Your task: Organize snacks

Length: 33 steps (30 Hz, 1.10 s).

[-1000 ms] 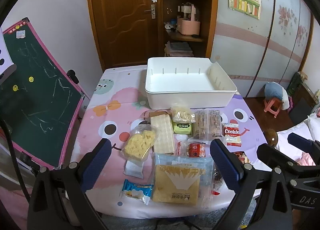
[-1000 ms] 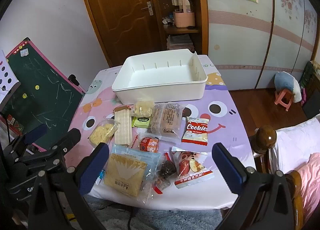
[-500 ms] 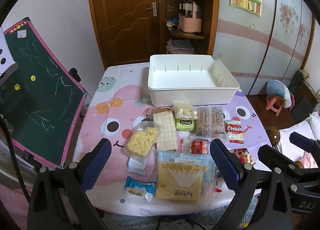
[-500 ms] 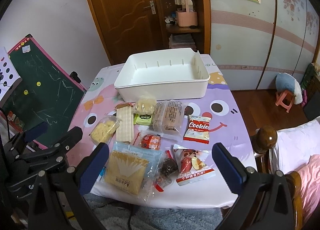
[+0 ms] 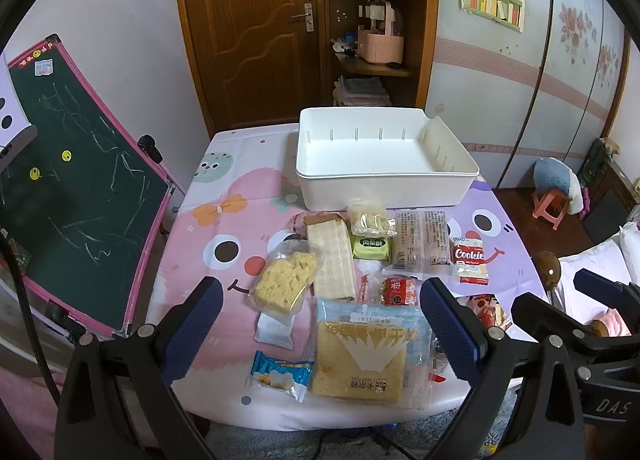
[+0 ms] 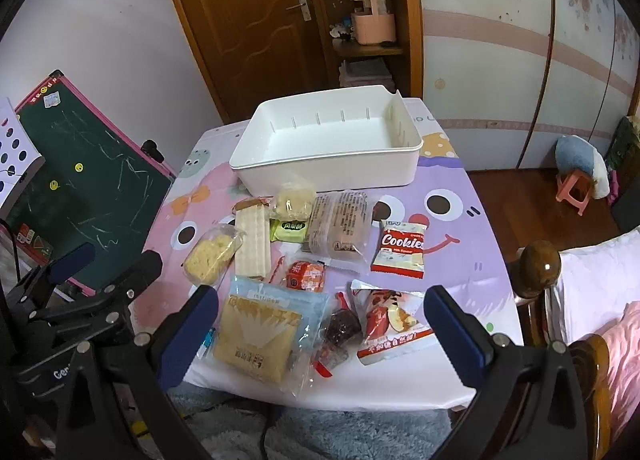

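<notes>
Snacks ahead of both grippers, bin beyond

Snacks (image 5: 352, 284) spread over the near half of the table (image 5: 224, 196) — white bin (image 5: 384, 180) at the far side, holding nothing. Left gripper (image 5: 320, 334) hovering spread wide, pinching nothing, fingers framing the large toast pack (image 5: 362, 356) right at the near edge. Right gripper (image 6: 320, 334) likewise spread and bare, framing the same toast pack (image 6: 260, 336) on its left and the apple-chip bag (image 6: 390, 320) on its right. Toast pack lying with its long axis running away from the grippers, toward the bin — probably best pinched across its width. Judged nearest to the left gripper; apple-chip bag and Cookies pouch (image 6: 400, 246) nearer the right. Any carry running straight forward, over the remaining packets.
</notes>
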Each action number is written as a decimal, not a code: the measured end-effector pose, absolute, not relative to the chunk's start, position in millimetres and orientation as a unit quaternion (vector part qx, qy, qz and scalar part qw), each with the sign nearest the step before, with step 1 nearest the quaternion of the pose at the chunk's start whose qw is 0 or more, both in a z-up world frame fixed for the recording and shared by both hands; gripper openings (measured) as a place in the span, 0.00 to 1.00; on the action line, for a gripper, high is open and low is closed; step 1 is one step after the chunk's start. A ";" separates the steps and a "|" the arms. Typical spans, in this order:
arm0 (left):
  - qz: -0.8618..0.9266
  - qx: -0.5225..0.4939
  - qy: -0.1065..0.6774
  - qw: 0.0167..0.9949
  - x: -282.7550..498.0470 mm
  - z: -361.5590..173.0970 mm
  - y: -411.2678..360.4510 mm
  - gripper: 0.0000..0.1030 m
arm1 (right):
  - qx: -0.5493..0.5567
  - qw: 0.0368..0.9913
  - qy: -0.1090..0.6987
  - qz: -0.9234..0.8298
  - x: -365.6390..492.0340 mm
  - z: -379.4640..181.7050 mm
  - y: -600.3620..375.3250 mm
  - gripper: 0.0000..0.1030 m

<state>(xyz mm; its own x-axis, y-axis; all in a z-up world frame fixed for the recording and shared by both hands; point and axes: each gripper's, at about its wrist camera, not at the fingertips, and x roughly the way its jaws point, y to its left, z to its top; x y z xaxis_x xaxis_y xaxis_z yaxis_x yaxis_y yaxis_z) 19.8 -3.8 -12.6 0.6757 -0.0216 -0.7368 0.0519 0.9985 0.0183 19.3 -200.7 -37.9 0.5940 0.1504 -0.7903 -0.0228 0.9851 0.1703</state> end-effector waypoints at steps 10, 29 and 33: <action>-0.020 0.019 0.403 0.915 17.9 -14.2 -2.3 0.96 | 0.072 0.889 0.450 0.048 18.9 -38.2 -199.9 1.00; -0.010 0.029 0.419 0.908 27.8 -22.7 7.2 0.96 | 0.069 0.888 0.453 0.020 32.9 -47.8 -218.6 1.00; -0.011 0.038 0.426 0.904 37.7 -23.8 7.7 0.96 | 0.060 0.887 0.458 0.015 39.1 -53.6 -224.0 1.00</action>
